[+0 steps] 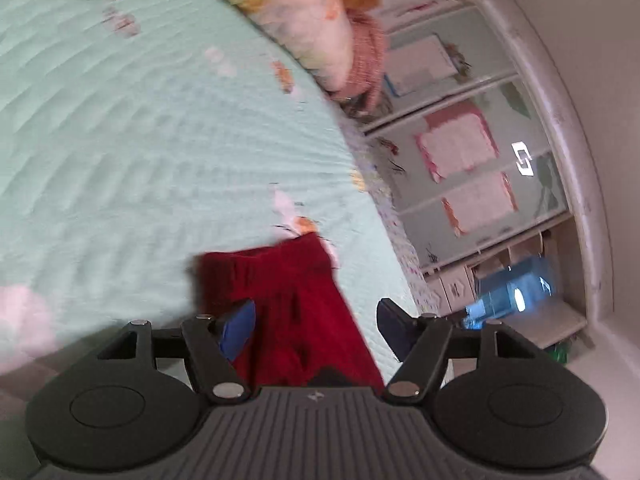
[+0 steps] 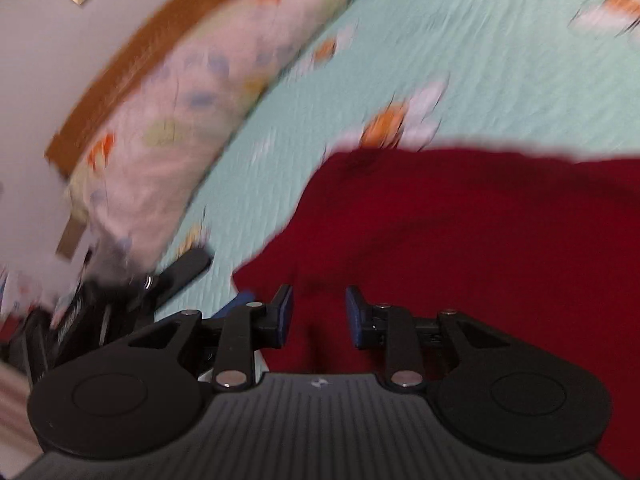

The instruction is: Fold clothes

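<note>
— Between the left gripper's jaws: a strip of the red garment. It runs away from us along the pointing line, ending in what looks like a ribbed hem on the bed. Jaws wide; cloth lies close to the left pad, clear of the right one. We read no grip.

— And the right gripper?

— Over the broad part of the same red garment, which fills the near right of its view and spreads rightward. Jaws narrow, a gap between the pads, red cloth under and beyond them. Picture blurred; we cannot tell whether any fold is pinched.

— Long axis?

— From the left wrist, near to far. From the right wrist, the far edge runs left to right across the quilt. The narrow end is probably a sleeve or a leg; too blurred to settle.

— Which hand is nearer?

— Both sit on the cloth. The left has its strip lined up between the pads, so we judge it readier to close. A pillow lies far left, well apart.
</note>
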